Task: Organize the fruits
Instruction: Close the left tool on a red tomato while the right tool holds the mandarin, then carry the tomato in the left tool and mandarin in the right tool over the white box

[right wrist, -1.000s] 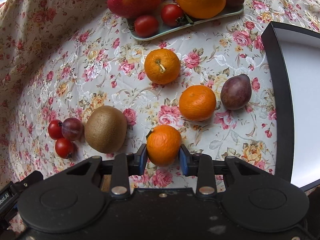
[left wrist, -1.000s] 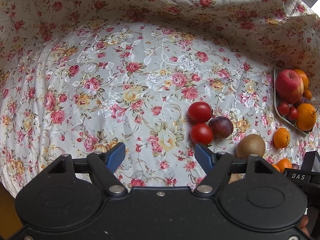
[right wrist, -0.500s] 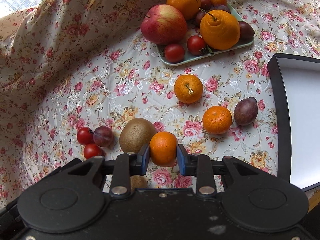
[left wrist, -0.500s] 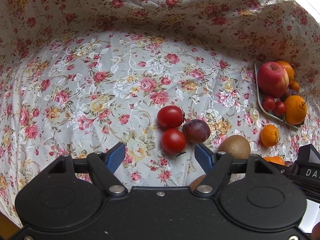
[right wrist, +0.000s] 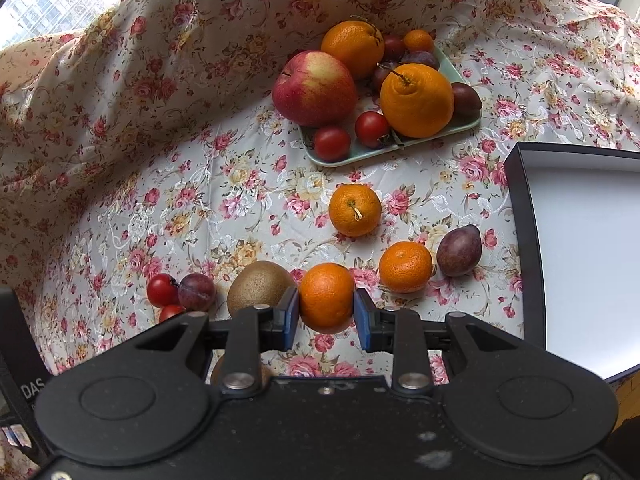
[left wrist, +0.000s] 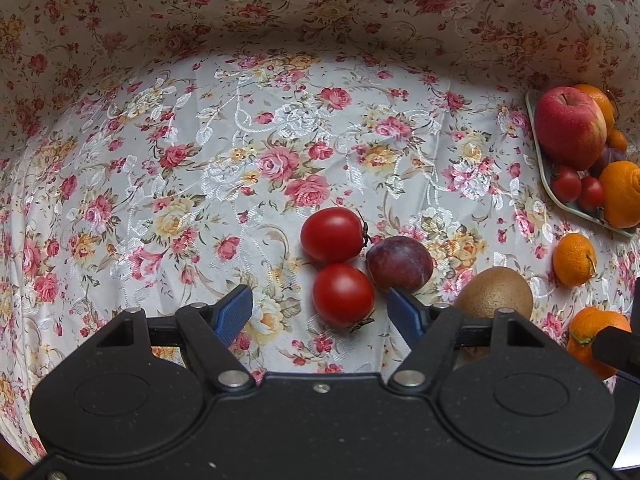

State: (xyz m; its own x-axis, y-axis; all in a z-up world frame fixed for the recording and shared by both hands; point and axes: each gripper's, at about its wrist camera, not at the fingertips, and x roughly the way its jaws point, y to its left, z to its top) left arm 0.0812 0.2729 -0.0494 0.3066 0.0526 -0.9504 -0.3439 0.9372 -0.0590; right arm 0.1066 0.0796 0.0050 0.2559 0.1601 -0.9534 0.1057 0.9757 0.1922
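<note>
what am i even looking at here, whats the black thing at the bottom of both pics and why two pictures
The black shape is a hand-held grabbing tool; a person carries one in each hand. Each tool has a camera looking forward along its two blue-tipped fingers, so one picture comes from each hand.

In the left-hand picture, the left claw is closing with nothing gripped, above two tomatoes and a plum on a floral tablecloth.

In the right-hand picture, the right claw is shut on a small mandarin. Behind it lie a kiwi, two more mandarins and another plum.

Farther back is a green tray with an apple, oranges, tomatoes and plums. On the right is a black-rimmed box with a white inside.
</note>
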